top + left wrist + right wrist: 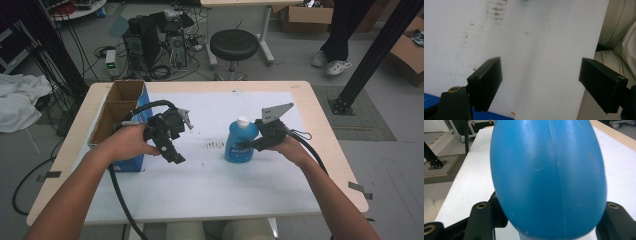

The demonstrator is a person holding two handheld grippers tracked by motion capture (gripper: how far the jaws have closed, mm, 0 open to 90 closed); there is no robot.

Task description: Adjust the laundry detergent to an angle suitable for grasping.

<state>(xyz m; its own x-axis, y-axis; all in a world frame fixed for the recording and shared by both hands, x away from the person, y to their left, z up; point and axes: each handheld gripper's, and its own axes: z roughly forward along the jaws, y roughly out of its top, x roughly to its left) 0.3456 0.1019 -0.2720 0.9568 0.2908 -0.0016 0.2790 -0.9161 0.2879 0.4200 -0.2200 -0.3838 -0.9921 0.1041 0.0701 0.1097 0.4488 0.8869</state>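
Note:
A blue plastic bottle (239, 144) with a white cap stands upright on the white mat (200, 185), right of the middle. My right gripper (250, 145) reaches it from the right and is shut on its body. In the right gripper view the bottle (549, 175) bulges between the two black jaws, close to the lens. My left gripper (174, 154) hovers over the mat left of the middle, beside the box, jaws pointing down and towards the near edge. Its fingers (486, 82) stand wide apart, open, with only bare mat between them.
An open cardboard box with blue sides (120, 107) stands at the table's left edge, just left of my left hand. Brown smudges (215, 145) mark the mat between the grippers. A black stool (234, 45) and computer cases stand on the floor beyond the table.

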